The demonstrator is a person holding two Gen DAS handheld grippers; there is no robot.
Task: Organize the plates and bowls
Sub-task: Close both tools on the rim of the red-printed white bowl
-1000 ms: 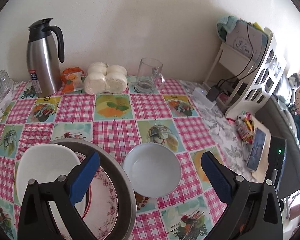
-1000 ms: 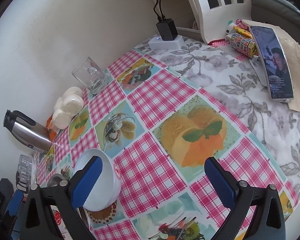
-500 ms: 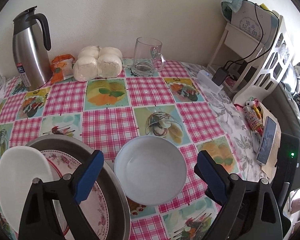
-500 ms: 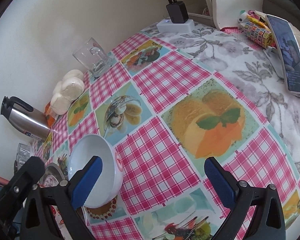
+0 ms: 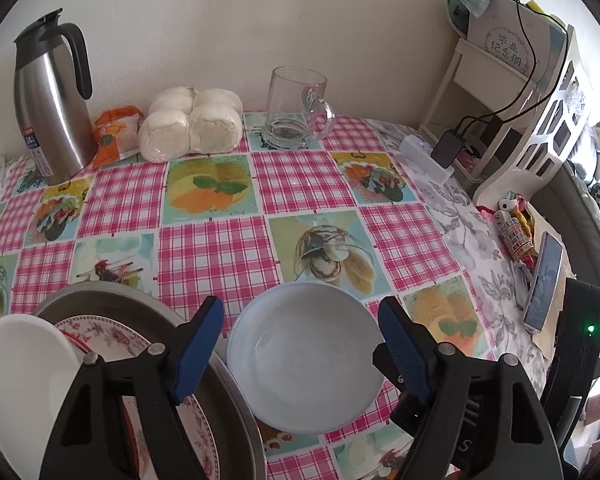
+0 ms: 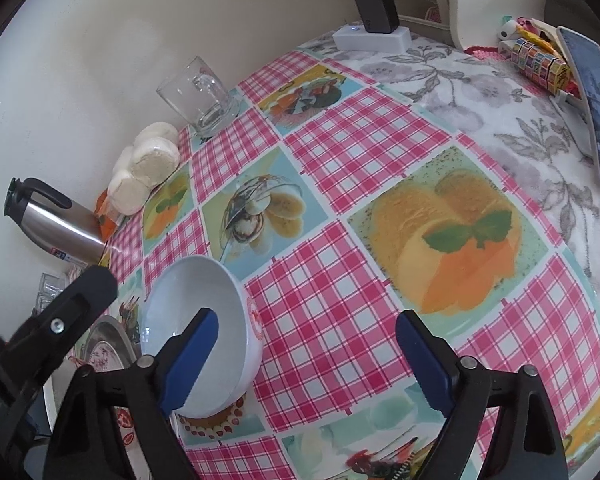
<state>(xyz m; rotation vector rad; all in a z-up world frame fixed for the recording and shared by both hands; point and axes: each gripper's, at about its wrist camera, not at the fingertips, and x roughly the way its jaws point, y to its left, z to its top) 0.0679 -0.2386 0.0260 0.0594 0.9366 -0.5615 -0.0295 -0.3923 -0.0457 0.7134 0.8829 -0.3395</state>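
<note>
A white bowl (image 5: pixel 304 356) stands empty on the checked tablecloth, right between the fingers of my open left gripper (image 5: pixel 300 354), which is low over it. To its left a metal tray (image 5: pixel 236 412) holds a floral plate (image 5: pixel 112 340) and a white dish (image 5: pixel 24 376). In the right wrist view the bowl (image 6: pixel 204 320) sits at the lower left, behind the left finger of my open, empty right gripper (image 6: pixel 306 360). The left gripper's black body (image 6: pixel 52 332) shows at that view's left edge.
A steel thermos (image 5: pixel 52 100), an orange packet (image 5: pixel 114 134), wrapped buns (image 5: pixel 192 124) and a glass mug (image 5: pixel 298 108) line the wall. A power strip (image 5: pixel 428 156), white rack (image 5: pixel 540 104) and phone (image 5: pixel 544 280) are at the right.
My left gripper has moved forward and down so its fingers now bracket the white bowl. My right gripper has drifted closer to the bowl and stays open.
</note>
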